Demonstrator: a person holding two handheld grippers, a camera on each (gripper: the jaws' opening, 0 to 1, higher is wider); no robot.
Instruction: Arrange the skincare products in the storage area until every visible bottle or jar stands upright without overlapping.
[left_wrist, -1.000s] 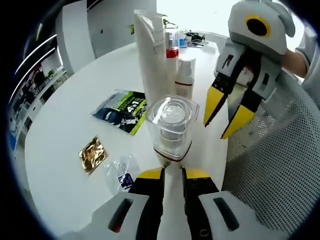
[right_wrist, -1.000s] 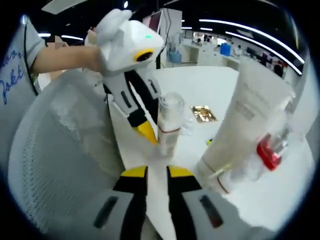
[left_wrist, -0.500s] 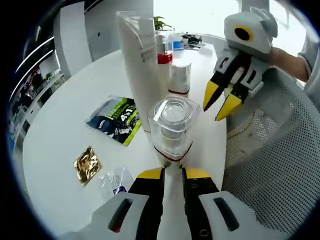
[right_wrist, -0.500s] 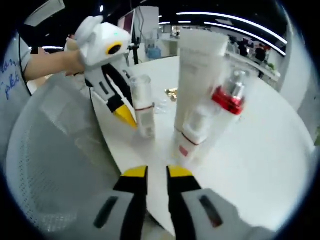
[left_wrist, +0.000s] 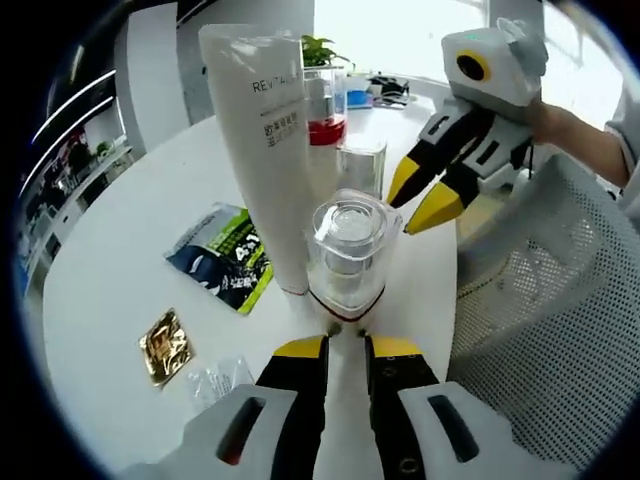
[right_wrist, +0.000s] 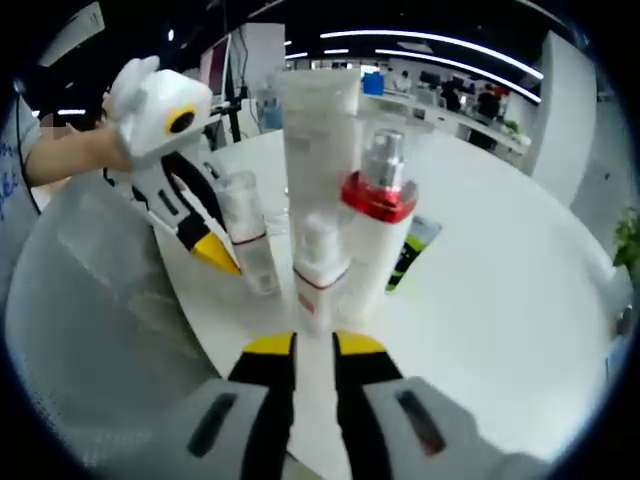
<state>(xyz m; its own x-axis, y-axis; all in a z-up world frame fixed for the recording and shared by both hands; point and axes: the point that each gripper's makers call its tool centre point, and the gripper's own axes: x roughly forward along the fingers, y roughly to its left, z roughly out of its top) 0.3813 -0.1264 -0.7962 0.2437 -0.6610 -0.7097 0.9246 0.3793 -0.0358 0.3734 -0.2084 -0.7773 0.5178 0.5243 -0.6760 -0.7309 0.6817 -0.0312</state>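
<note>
Stood upright near the bench (left_wrist: 120, 230) edge: tall white tube (left_wrist: 262, 150), clear-capped jar (left_wrist: 347, 250), small bottle (right_wrist: 318, 270), red-collared pump bottle (right_wrist: 374, 225), close together, none overlapping. Left tool (left_wrist: 346, 347) narrowly parted just before the jar, holding nothing. Right tool (right_wrist: 314, 343) narrowly parted before the small bottle, empty.

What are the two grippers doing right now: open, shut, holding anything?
Left gripper: fingers slightly apart, empty, just short of the clear-capped jar.
Right gripper: fingers slightly apart, empty, just short of the small white bottle.
</note>
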